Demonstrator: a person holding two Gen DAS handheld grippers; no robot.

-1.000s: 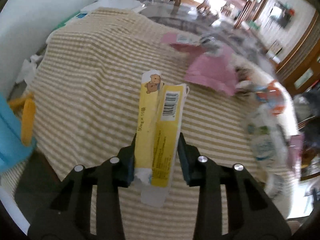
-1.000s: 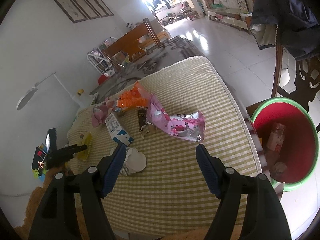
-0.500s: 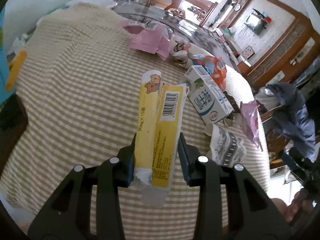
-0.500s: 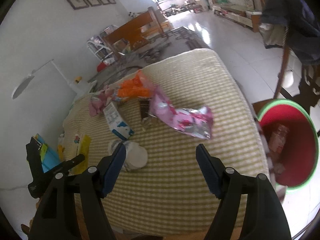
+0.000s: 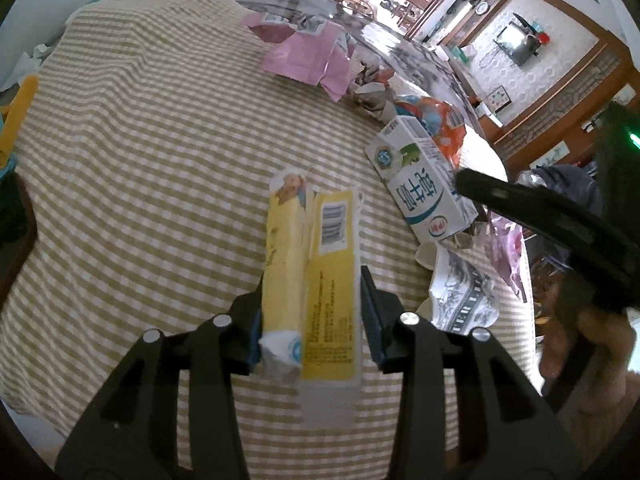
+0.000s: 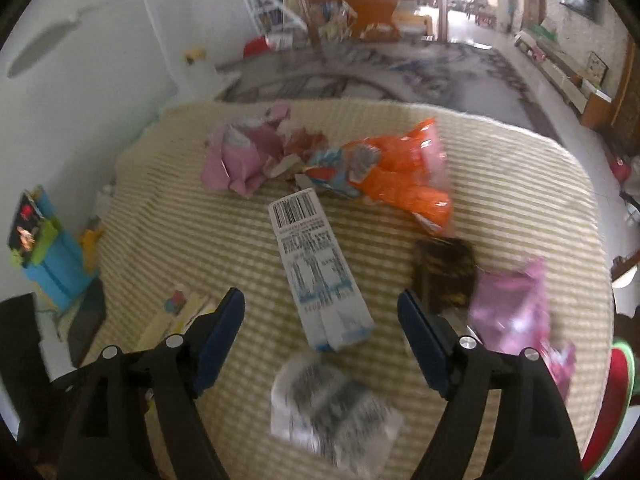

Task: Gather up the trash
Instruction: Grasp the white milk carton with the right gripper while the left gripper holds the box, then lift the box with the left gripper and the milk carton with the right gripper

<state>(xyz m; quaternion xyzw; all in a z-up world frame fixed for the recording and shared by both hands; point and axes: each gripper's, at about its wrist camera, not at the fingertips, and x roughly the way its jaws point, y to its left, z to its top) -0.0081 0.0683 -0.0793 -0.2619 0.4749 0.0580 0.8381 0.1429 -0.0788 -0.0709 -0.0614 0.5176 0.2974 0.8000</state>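
My left gripper (image 5: 312,312) is shut on a flattened yellow box (image 5: 310,260) with a barcode and a bear picture, held above the checked tablecloth (image 5: 140,160). A white and blue milk carton (image 5: 420,188) lies just right of it. In the right wrist view that milk carton (image 6: 316,264) lies on the cloth, seen in the gap of my right gripper (image 6: 320,320). Its jaws are opening and its pads do not touch the carton. One right finger (image 5: 500,196) reaches into the left wrist view over the carton's end.
A crumpled white and black wrapper (image 6: 332,404) lies near the carton. Behind it are an orange bag (image 6: 400,176) and a pink bag (image 6: 240,156). A dark wrapper (image 6: 444,272) and a pink foil bag (image 6: 516,312) lie right. A red bin (image 6: 620,400) stands at the right edge.
My right gripper has swung left across the table and rolled, coming over the milk carton; the bin slid to the view's edge. My left gripper carried the yellow box toward the trash pile.
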